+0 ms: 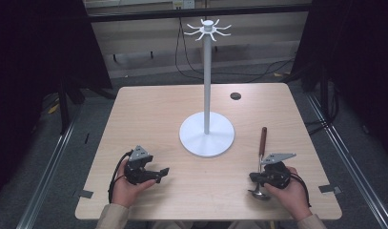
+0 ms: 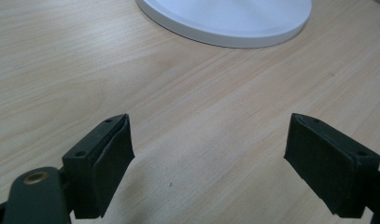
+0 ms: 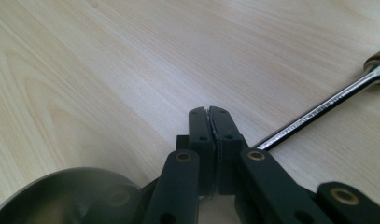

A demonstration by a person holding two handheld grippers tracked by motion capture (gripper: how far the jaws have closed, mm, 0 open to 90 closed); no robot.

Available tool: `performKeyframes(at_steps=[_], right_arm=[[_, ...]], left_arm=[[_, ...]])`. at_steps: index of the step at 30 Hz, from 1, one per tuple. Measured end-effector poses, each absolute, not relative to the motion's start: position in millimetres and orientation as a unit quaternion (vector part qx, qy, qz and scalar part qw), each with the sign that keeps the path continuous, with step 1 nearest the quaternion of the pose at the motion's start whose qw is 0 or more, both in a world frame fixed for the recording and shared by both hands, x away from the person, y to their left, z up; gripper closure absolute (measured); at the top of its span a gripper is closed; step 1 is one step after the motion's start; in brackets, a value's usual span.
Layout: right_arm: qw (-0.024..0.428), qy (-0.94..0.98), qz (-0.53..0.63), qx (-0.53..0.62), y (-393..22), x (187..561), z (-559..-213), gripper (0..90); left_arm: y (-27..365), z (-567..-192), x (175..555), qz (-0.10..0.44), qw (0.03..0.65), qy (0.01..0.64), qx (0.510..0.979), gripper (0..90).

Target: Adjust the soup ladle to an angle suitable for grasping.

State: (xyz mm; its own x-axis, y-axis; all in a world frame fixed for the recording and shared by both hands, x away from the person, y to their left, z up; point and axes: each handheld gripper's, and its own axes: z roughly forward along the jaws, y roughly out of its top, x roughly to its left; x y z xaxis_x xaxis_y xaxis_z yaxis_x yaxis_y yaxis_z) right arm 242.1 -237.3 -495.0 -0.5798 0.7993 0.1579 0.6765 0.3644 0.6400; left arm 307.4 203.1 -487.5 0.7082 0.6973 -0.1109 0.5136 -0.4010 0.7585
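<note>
A metal ladle [image 1: 262, 141] with a brown wooden handle lies on the right side of the wooden table [image 1: 153, 114], its bowl toward the front edge. My right gripper [image 1: 252, 177] hovers over the ladle's lower end, pointing left. In the right gripper view, my right gripper [image 3: 209, 116] has its jaws pressed together with nothing between them; the ladle's steel shaft [image 3: 318, 116] runs beneath them and its bowl [image 3: 57, 196] sits at the lower left. My left gripper [image 1: 162, 172] rests at the front left, and the left gripper [image 2: 208, 158] stands open over bare wood.
A white stand rises from a round base [image 1: 207, 138] in the table's middle, with a tall pole [image 1: 207, 81] and a ring of hooks [image 1: 208, 29] on top. Its base [image 2: 229, 18] lies ahead of the left gripper. A black round cap [image 1: 235, 96] sits at the far right.
</note>
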Motion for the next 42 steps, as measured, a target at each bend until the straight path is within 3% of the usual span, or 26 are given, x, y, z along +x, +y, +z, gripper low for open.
performKeyframes(at_steps=[9, 17, 33, 42], right_arm=[[0.086, 0.816, 0.332, 0.466, -246.0, 239.8, -493.3, 88.3], [0.076, 0.791, 0.337, 0.505, -244.3, 250.0, -489.0, 78.0], [0.126, 0.705, 0.273, 0.642, -271.1, 316.1, -466.8, 59.3], [0.124, 0.688, 0.229, 0.677, -266.5, 337.9, -480.1, 57.8]], left_arm=[[204.0, -486.4, 307.0, 0.113, 0.406, 0.365, 0.830, 15.0], [202.7, -486.9, 306.5, 0.114, 0.407, 0.365, 0.830, 15.0], [204.6, -485.8, 308.1, 0.113, 0.415, 0.368, 0.824, 15.0], [204.1, -485.4, 308.7, 0.112, 0.417, 0.367, 0.824, 15.0]])
